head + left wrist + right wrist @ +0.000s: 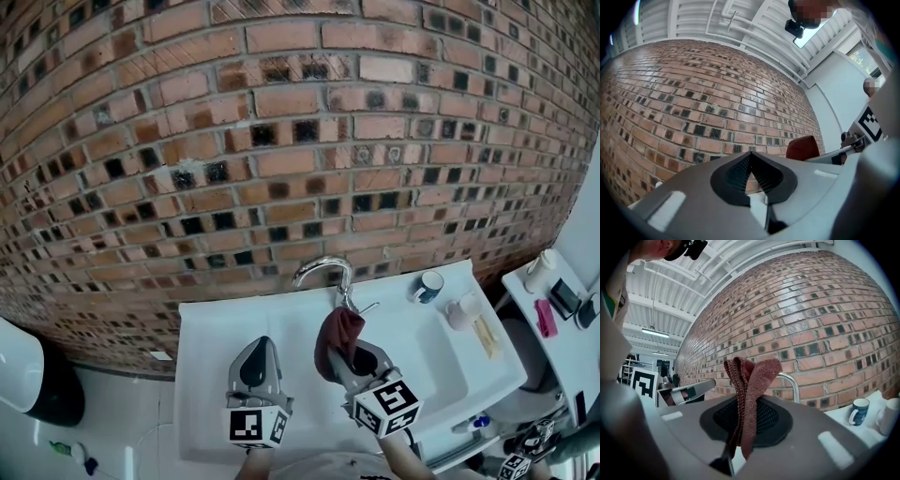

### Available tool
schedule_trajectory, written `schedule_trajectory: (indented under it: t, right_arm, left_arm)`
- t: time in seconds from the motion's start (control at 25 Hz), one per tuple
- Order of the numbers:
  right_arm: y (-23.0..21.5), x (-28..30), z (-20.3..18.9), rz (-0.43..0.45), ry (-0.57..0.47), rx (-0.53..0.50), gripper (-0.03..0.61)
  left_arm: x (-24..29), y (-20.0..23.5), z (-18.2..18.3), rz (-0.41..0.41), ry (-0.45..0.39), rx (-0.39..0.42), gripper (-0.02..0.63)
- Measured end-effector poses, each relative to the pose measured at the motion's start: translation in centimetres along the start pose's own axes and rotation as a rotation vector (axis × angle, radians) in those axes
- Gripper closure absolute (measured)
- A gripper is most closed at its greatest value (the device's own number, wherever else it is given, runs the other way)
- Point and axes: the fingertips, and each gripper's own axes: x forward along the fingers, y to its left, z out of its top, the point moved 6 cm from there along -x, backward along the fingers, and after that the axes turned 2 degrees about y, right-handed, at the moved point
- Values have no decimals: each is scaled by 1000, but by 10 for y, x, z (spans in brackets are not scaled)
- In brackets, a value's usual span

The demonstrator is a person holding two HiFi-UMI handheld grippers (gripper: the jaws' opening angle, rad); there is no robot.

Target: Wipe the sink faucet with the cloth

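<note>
The chrome faucet (322, 268) arches over the back rim of the white sink (206, 328). A dark red cloth (337, 336) hangs bunched just in front of the spout, and my right gripper (345, 362) is shut on it. In the right gripper view the cloth (751, 380) stands up folded out of the right gripper (739, 419), with the faucet (791, 380) behind it. My left gripper (260, 343) hovers over the basin to the left, shut with nothing in it. In the left gripper view the left gripper (750, 165) points at the brick wall, with the cloth (802, 147) off to its right.
A blue mug (429, 286) and a white cup (459, 311) stand on the sink's right rim, beside a pale wooden item (486, 336). A side shelf (525, 286) at the right carries small items. The brick wall (281, 141) rises close behind the faucet. A black-and-white bin (33, 380) sits at the left.
</note>
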Motion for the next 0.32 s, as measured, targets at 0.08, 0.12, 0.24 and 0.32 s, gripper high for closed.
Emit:
schedule_trajectory:
  t: [0.08,0.12,0.24,0.32]
  right_arm:
    - [0,0,0,1,0,-2,532]
    - [1,1,-1,2,1,-3,532]
    - [2,3,0,7,1,-7,532]
    - [3,5,1,12,0,-12,532]
  left_arm:
    - [0,1,0,3,-1,-1,620]
    - [-1,1,0,4,-1,-3,620]
    - [0,3,-3,3,-3,-7,620]
    - [0,5,-4,3,-3,-7,620]
